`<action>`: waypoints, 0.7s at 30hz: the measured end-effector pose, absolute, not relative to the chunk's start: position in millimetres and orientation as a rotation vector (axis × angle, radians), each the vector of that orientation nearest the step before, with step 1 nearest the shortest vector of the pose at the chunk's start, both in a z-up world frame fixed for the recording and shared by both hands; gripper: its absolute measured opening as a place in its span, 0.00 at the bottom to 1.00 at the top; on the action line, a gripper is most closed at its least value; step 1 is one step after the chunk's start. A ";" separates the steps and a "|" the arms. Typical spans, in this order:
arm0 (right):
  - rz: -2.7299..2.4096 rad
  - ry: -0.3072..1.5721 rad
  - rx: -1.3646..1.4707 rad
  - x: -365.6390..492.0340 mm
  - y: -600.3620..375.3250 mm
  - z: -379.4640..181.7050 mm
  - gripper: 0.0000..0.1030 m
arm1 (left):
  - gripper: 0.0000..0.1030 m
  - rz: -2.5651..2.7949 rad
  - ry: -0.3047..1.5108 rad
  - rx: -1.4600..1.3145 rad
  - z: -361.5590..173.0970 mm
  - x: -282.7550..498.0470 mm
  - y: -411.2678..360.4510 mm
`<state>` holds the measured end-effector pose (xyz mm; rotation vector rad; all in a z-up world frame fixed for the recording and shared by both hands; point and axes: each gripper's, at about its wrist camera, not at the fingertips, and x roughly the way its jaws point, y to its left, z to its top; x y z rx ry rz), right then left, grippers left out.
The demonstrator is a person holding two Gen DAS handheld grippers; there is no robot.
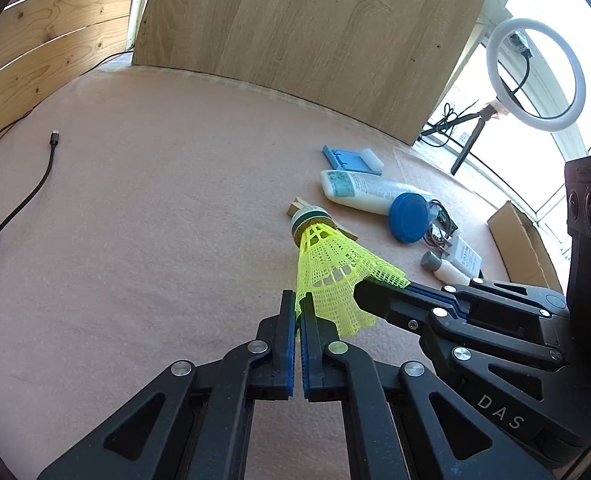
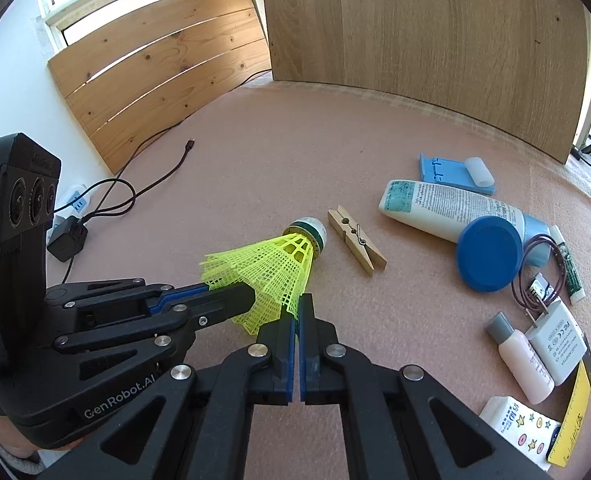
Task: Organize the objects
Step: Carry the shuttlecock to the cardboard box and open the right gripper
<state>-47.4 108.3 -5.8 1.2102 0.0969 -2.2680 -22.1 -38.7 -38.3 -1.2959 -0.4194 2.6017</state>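
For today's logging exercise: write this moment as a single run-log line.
left gripper: shut on shuttlecock skirt | right gripper: shut on same skirt | shuttlecock: cork toward clothespin

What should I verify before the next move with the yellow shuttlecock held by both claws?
1. Left claw shut on the shuttlecock skirt: ok.
2. Right claw shut on the same skirt: ok.
3. Shuttlecock lifted off the table: cannot tell; the cork head sits close to it.
4. Skirt undamaged: not ok; the mesh rim looks bent where it is pinched.
5. Clothespin clear of the shuttlecock: ok in the right wrist view, lying beside the head.
6. Open table surface to the left for setting it down, apart from the black cable: ok.
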 end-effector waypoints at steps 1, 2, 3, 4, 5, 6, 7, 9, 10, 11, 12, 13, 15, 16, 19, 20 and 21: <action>-2.277 0.095 1.199 -45.4 111.1 -1.5 0.01 | 0.01 2.610 -0.412 -1.288 -33.4 -19.8 -36.2; -2.286 0.095 1.187 -44.0 113.5 2.7 0.01 | 0.01 2.615 -0.409 -1.280 -27.8 -17.7 -33.9; -2.296 0.094 1.174 -41.7 117.1 7.8 0.01 | 0.01 2.620 -0.404 -1.272 -21.7 -15.7 -30.9; -2.305 0.090 1.159 -39.3 121.3 13.2 0.01 | 0.01 2.624 -0.396 -1.263 -14.9 -13.4 -27.4; -2.315 0.086 1.143 -36.8 126.2 18.6 0.01 | 0.01 2.628 -0.384 -1.252 -7.7 -11.0 -22.8; -2.325 0.082 1.128 -34.5 131.3 24.3 0.01 | 0.01 2.632 -0.368 -1.242 -0.4 -8.8 -17.4; -2.336 0.076 1.114 -31.9 137.4 29.7 0.01 | 0.01 2.633 -0.351 -1.233 7.0 -6.4 -11.1; -2.360 0.055 1.089 -26.6 151.8 40.9 0.01 | 0.01 2.637 -0.315 -1.211 21.5 -2.7 4.8; -2.370 0.043 1.080 -24.3 160.0 46.2 0.01 | 0.01 2.637 -0.299 -1.201 28.6 -1.6 13.9; -2.384 0.034 1.068 -21.4 169.8 51.9 0.01 | 0.01 2.632 -0.289 -1.192 34.9 -1.6 23.6; -2.400 0.026 1.056 -18.7 180.0 56.9 0.01 | 0.01 2.626 -0.282 -1.183 40.7 -1.3 33.6; -2.415 0.017 1.046 -16.0 190.7 61.9 0.01 | 0.01 2.618 -0.274 -1.170 47.2 -2.3 45.8; -2.450 -0.001 1.030 -11.1 215.4 70.4 0.01 | 0.01 2.602 -0.236 -1.148 58.0 -3.2 72.9; -2.470 -0.013 1.023 -9.0 229.5 74.4 0.01 | 0.01 2.592 -0.215 -1.134 63.2 -3.6 90.2; -2.530 -0.058 1.013 -1.7 277.9 83.0 0.01 | 0.01 2.551 -0.165 -1.106 72.6 -8.0 142.5; -2.552 -0.070 1.013 1.1 295.1 85.1 0.01 | 0.01 2.532 -0.150 -1.100 74.7 -10.5 161.9; -2.574 -0.082 1.014 3.9 312.6 86.8 0.01 | 0.01 2.513 -0.135 -1.095 76.2 -11.6 180.5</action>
